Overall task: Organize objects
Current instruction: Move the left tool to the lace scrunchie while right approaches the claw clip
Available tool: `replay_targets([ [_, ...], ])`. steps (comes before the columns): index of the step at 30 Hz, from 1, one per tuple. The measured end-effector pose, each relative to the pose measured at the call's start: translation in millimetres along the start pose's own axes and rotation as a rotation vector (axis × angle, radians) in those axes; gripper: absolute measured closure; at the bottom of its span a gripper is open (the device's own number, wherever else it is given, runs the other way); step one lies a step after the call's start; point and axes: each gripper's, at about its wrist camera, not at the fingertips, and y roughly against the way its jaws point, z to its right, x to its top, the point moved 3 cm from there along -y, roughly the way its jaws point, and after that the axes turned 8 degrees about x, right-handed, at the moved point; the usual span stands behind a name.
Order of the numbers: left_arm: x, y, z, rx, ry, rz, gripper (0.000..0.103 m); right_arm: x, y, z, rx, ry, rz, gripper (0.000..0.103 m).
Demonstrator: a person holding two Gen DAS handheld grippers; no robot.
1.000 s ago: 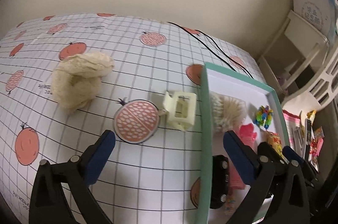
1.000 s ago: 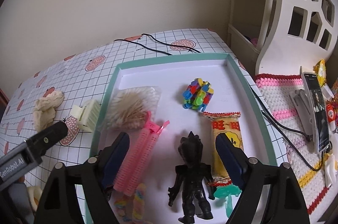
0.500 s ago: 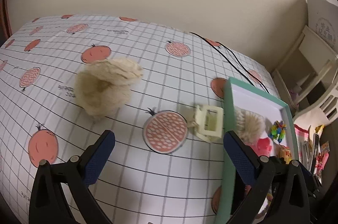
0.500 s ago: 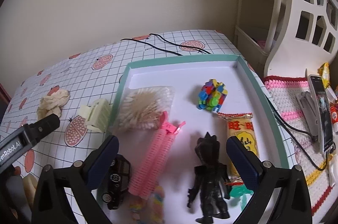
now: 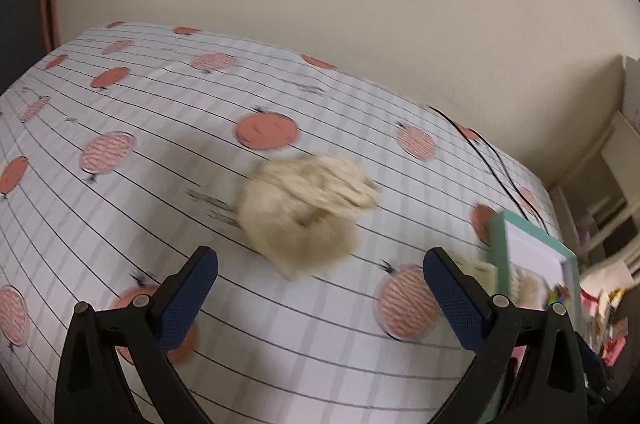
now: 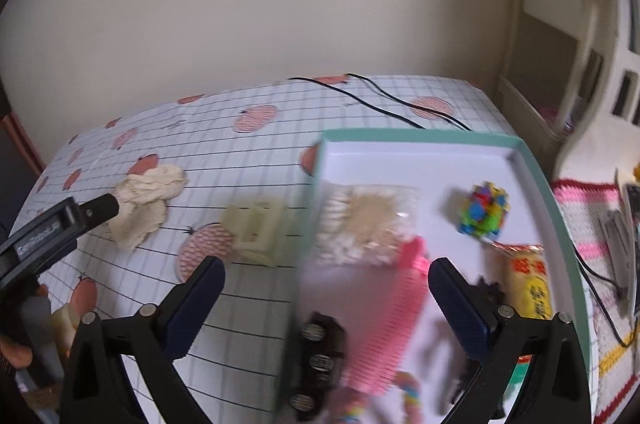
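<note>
Scrunchie (image 5: 306, 212), cream and fluffy, lies loose on the counter (image 5: 120, 224), well apart from the tray, and we read it as the thing being gone for. Left gripper (image 5: 320, 300) is spread wide, nothing between the pads, and the scrunchie sits centred just ahead of the gap; we judge that framing as a line-up for a grasp. Frame is motion-blurred, so contact can't be claimed; the pads look short of it.

Right gripper (image 6: 326, 308) is also wide and empty, hanging over the near-left edge of the tray (image 6: 536, 167). We take it as parked there, out of the way, not reaching for anything.

Tray has a teal rim and white floor and is clearly the collecting spot. It already holds:
- bagged toothpicks (image 6: 368, 224) by the left wall
- colourful block toy (image 6: 484, 209) toward the right
- pink comb (image 6: 394, 316)
- yellow snack packet (image 6: 528, 284)
- black toy car (image 6: 320, 352) at the near-left rim, blurred
- a dark figure, too smeared to describe

Still outside it: the scrunchie, and a pale yellow hair claw (image 6: 256, 230) just beside the tray's left wall. So we'd call the sort mostly done, with two pieces left.

Scrunchie is soft and will squash, so a deep closing bite should hold it. A black cable (image 6: 392, 101) runs across the far counter, clear of the path.
</note>
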Motion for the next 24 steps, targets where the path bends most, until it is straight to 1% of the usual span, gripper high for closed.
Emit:
replay_targets([
  [3,6,-5,-12,0.050,-0.031,0.024,0.001,5,-3,-15,0.017,0.041,0.004,0.000],
  [4,8,-8,-15,0.054,-0.029,0.026,0.001,6,-5,-19,0.018,0.054,0.005,0.000],
  [7,13,-16,-23,0.044,0.001,0.015,0.001,9,-10,-32,0.026,0.094,0.004,0.000],
  [11,19,-25,-30,0.031,0.028,0.004,0.001,12,-19,-41,0.033,0.108,-0.002,0.000],
  [15,18,-37,-30,-0.020,0.075,-0.056,0.001,19,-27,-43,0.038,0.110,-0.009,0.000],
  [18,19,-37,-24,-0.015,0.061,-0.063,0.001,25,-32,-42,0.044,0.109,-0.011,0.001],
  [21,21,-37,-15,0.001,0.012,-0.055,0.001,27,-39,-40,0.043,0.095,-0.022,0.003],
  [24,23,-40,-10,0.003,-0.011,-0.048,0.001,27,-48,-40,0.042,0.094,-0.037,0.013],
])
